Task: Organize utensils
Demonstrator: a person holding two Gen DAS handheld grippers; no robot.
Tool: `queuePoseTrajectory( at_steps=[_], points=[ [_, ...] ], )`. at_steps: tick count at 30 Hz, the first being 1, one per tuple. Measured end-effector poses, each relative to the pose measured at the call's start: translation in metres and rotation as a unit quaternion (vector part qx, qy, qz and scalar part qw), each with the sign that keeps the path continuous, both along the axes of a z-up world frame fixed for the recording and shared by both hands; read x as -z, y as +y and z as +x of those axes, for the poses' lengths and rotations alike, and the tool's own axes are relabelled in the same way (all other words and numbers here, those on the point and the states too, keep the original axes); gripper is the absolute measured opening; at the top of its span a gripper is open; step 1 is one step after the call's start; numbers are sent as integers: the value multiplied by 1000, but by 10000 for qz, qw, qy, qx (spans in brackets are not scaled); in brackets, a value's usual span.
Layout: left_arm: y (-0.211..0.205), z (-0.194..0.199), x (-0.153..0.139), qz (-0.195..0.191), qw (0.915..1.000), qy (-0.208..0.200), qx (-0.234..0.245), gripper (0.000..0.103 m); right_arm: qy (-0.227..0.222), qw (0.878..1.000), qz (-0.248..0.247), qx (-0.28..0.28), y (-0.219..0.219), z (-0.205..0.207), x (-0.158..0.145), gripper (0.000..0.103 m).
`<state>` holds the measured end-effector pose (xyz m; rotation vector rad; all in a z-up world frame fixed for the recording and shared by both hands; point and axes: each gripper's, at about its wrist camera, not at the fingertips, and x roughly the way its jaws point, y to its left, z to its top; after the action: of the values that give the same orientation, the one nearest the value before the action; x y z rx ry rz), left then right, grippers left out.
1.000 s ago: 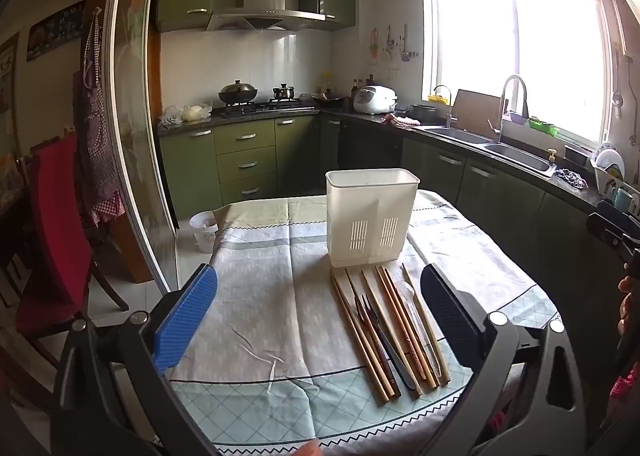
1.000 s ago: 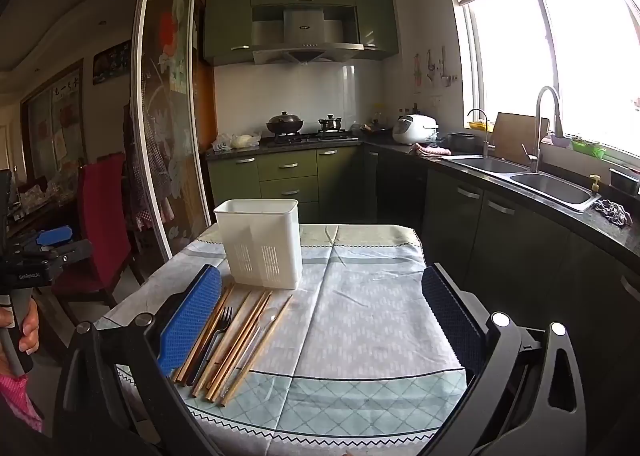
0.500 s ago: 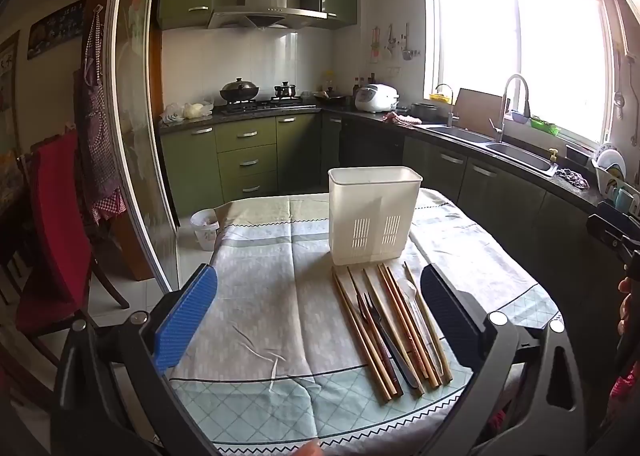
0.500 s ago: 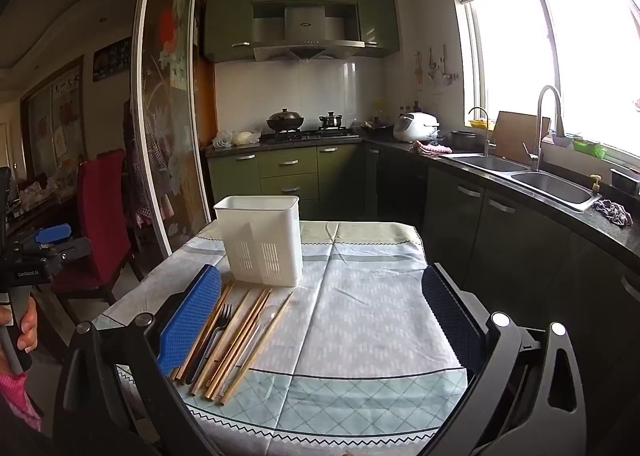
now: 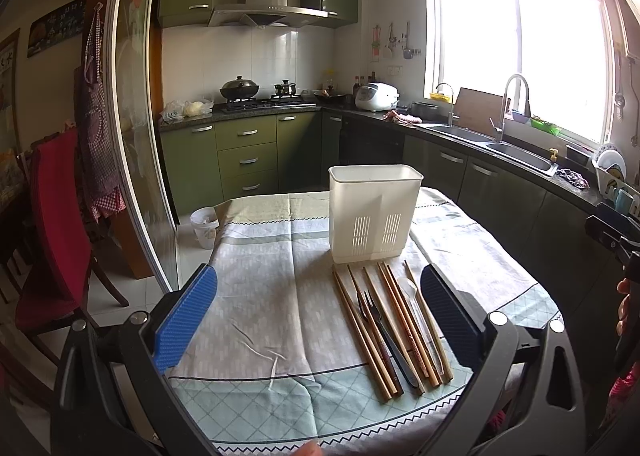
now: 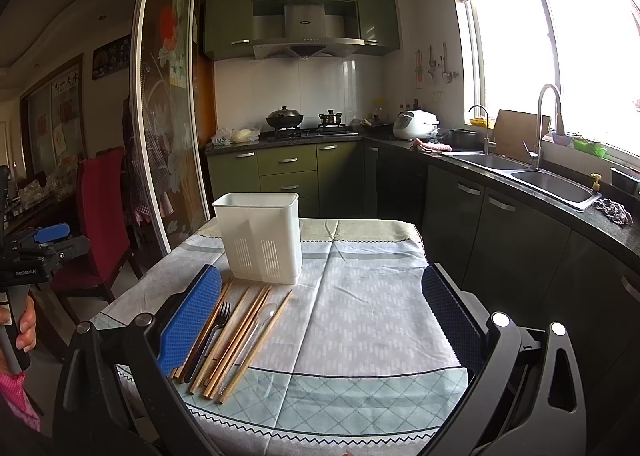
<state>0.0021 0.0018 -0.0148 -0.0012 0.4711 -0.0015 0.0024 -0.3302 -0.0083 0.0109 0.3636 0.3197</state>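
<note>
A white slotted utensil holder (image 5: 374, 212) stands upright on the table, also in the right wrist view (image 6: 260, 236). In front of it lies a row of wooden chopsticks (image 5: 362, 330), a black fork (image 5: 374, 316) and a clear spoon (image 5: 412, 292); the row also shows in the right wrist view (image 6: 236, 336). My left gripper (image 5: 318, 314) is open and empty above the table's near edge, left of the utensils. My right gripper (image 6: 320, 314) is open and empty, with the utensils by its left finger.
The table wears a grey and green patterned cloth (image 5: 276, 296). A red chair (image 5: 56, 232) and a sliding glass door (image 5: 132, 136) stand at the left. Green cabinets and a counter with a sink (image 6: 540, 180) run along the back and right.
Both views have shifted very slightly; the holder and utensils lie as before. Both grippers stay open.
</note>
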Motion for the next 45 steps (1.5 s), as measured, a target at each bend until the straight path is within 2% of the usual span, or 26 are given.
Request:
queuePoseTrajectory(
  at_steps=[45],
  points=[
    [5,0,1,-84,9999,73,-24,97,60,10000,-17,7,4,5,10,99]
  ],
)
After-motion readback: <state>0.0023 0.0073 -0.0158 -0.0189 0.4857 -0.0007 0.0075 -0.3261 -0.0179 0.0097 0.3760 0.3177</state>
